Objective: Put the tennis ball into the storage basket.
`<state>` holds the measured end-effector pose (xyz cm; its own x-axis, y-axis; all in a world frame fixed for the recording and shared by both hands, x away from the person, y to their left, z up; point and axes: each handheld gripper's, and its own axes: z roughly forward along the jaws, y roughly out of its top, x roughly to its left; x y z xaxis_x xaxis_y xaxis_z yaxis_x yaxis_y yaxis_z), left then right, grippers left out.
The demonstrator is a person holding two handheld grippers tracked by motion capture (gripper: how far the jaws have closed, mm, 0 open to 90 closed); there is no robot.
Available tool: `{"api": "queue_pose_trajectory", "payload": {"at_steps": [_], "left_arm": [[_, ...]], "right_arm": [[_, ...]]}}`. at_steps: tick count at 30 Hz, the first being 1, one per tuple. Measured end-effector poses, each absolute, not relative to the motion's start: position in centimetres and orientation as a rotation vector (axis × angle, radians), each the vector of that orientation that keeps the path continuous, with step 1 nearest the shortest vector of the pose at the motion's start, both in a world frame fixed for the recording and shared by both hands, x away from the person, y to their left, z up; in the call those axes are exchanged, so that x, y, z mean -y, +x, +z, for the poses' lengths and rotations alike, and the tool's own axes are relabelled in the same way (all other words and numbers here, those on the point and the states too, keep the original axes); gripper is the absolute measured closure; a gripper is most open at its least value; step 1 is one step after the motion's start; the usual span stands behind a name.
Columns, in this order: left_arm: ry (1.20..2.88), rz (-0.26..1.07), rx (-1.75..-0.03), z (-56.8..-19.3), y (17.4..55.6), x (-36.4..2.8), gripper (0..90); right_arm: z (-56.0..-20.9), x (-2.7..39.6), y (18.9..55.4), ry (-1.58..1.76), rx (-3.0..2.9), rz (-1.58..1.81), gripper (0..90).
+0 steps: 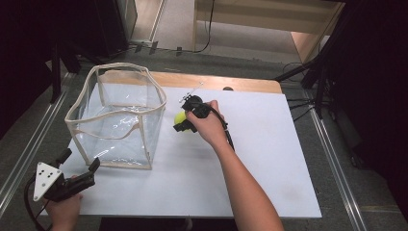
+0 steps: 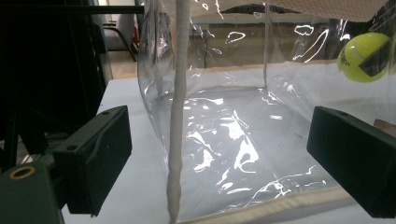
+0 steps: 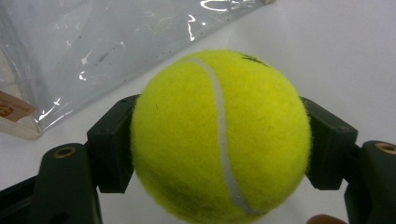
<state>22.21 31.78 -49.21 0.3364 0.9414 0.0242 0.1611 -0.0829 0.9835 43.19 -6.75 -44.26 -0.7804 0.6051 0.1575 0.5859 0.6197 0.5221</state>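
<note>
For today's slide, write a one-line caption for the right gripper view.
The right gripper clamps a yellow tennis ball beside the clear bag.

- The tennis ball [image 3: 219,135] is bright yellow-green and fuzzy, with a white curved seam running from its top down its front and a small dark mark near the top.
- It sits clamped between the two black jaws of the right gripper [image 1: 185,120], pressed on its left and right sides, clear of the white table top beneath it.
- In the high view the tennis ball [image 1: 180,117] is just beside the right-hand wall of the clear plastic bag [image 1: 115,115], outside it.
- The bag stands upright and open-topped on the table, with cream fabric edging along its rim and seams, and creased, glossy walls.
</note>
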Motion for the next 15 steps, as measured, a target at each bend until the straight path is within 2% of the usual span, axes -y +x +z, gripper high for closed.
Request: {"api": "queue_pose_trajectory", "payload": {"at_steps": [15], "left_arm": [[1.51,0.901,-1.046,-49.2,22.2,-31.7,6.9]], "right_arm": [[-42.2,6.9,42.7,0.985,-2.803,0.946,23.8]]}}
